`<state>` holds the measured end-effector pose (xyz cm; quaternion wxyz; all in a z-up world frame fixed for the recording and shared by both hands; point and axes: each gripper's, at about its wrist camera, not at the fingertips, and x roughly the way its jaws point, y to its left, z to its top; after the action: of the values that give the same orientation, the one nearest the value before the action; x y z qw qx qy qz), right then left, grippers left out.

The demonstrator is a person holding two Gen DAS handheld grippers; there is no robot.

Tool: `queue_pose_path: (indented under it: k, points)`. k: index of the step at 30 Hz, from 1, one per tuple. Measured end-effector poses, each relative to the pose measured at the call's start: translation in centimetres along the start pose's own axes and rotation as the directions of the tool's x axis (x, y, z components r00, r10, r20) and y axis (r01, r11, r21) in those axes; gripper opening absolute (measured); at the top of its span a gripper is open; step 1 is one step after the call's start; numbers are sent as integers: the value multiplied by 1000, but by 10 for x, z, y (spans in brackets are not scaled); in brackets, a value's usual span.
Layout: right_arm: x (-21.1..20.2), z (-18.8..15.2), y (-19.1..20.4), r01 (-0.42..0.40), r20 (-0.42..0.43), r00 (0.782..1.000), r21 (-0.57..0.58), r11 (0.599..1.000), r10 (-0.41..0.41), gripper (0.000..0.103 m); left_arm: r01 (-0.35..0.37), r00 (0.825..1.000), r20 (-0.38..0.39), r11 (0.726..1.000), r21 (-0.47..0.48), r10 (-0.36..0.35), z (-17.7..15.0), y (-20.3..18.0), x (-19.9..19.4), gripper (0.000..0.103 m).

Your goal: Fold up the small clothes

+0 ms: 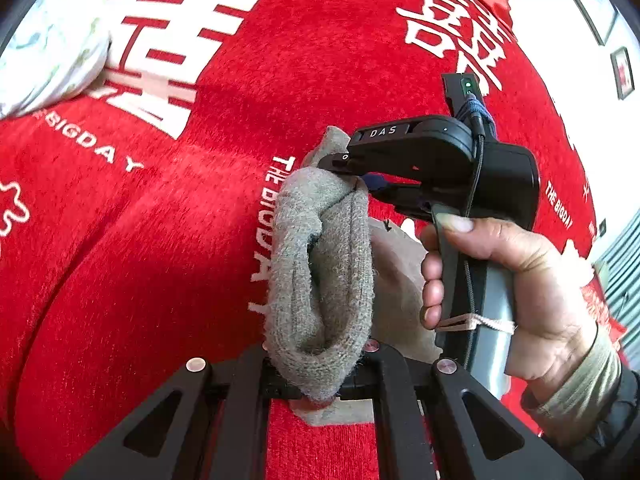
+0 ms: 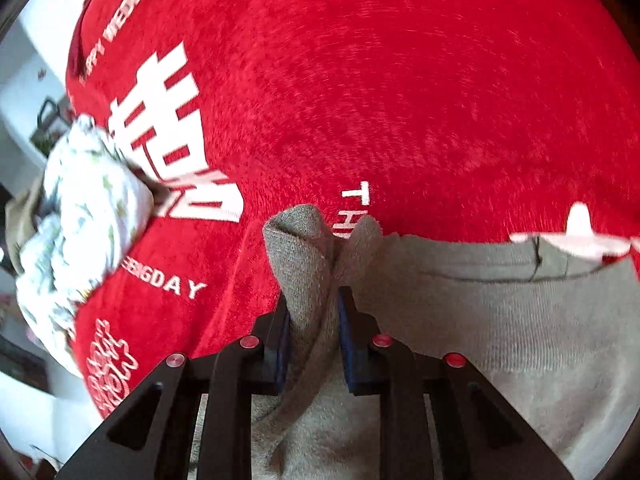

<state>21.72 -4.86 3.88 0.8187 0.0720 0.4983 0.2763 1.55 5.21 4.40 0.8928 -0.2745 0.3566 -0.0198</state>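
Far left on the red blanket point(image 1: 192, 240) w/ white lettering sits a crumpled white printed cloth point(image 1: 52, 40). Mid-frame, the grey-beige knit garment point(image 1: 320, 264) hangs bunched, a fold of it up off the blanket. Left gripper point(image 1: 320, 384) has its jaws tight together on the lower end of that fold. To the right, the right gripper point(image 2: 312, 344), in a person's hand point(image 1: 516, 280), pinches the fold's upper edge betw. blue pads point(image 2: 346, 344).

I'm looking at a plush red blanket point(image 2: 400, 100) printed with big white characters and lettering. Framed pictures point(image 1: 622, 74) hang on the white wall point(image 1: 560, 12) beyond it.
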Motion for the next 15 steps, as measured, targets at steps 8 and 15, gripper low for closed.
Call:
queue_pose_path:
  k: [8, 15]
  points:
    - [-21, -5, -36, -117, 39, 993, 159, 980, 112, 23, -39, 999, 8, 997, 67, 39, -3, -25, 3, 9]
    - [-35, -10, -62, -188, 66, 982, 248, 950, 177, 23, -110, 994, 24, 976, 189, 107, -17, -54, 11, 9]
